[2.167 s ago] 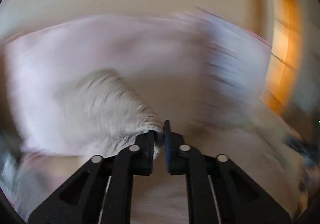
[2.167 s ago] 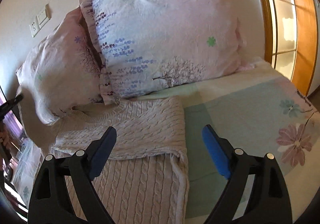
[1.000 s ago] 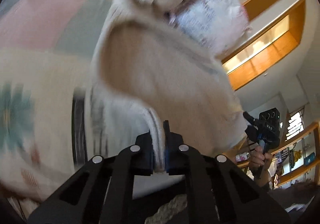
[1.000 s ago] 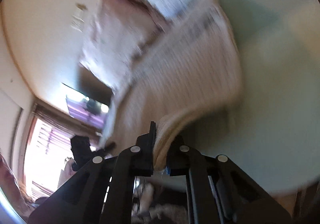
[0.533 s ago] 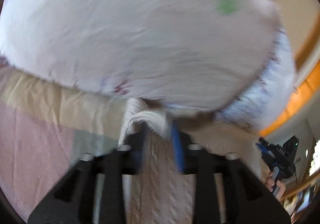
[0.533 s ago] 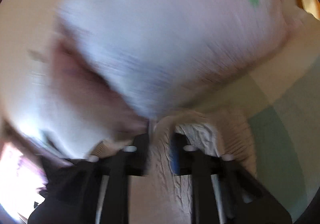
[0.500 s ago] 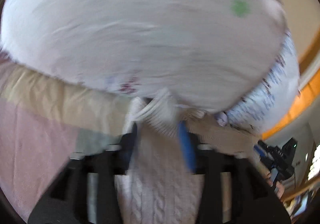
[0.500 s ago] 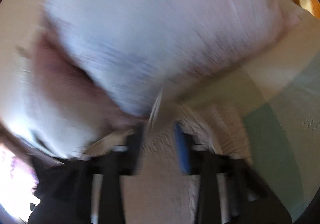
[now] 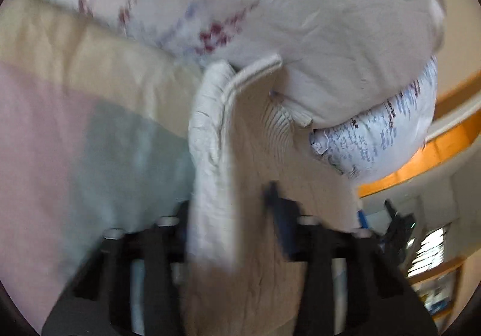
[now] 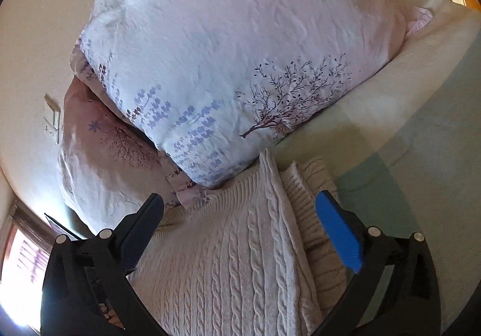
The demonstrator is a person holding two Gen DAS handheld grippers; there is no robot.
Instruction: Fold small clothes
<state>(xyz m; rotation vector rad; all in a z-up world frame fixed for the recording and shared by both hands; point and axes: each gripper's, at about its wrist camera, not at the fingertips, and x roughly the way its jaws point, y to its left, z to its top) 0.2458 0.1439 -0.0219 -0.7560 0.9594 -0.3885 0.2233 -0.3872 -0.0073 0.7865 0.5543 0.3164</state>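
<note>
My right hand-held gripper (image 10: 239, 215) gapes wide over one cream cable-knit sweater (image 10: 228, 261). My left hand-held gripper (image 9: 230, 209) is blurry, spread around the sweater fold. Two flowery pillows (image 10: 228, 44) lean behind.

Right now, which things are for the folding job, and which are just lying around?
For the job:
cream knit sweater
left gripper
right gripper

Just lying around:
floral pillow
pink pillow
bed cover
wall switch

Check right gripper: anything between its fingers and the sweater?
Nothing visible. The right gripper is open, with the folded sweater directly between and below its fingers. The pillow sits beyond the sweater's far edge, not in the way.
</note>
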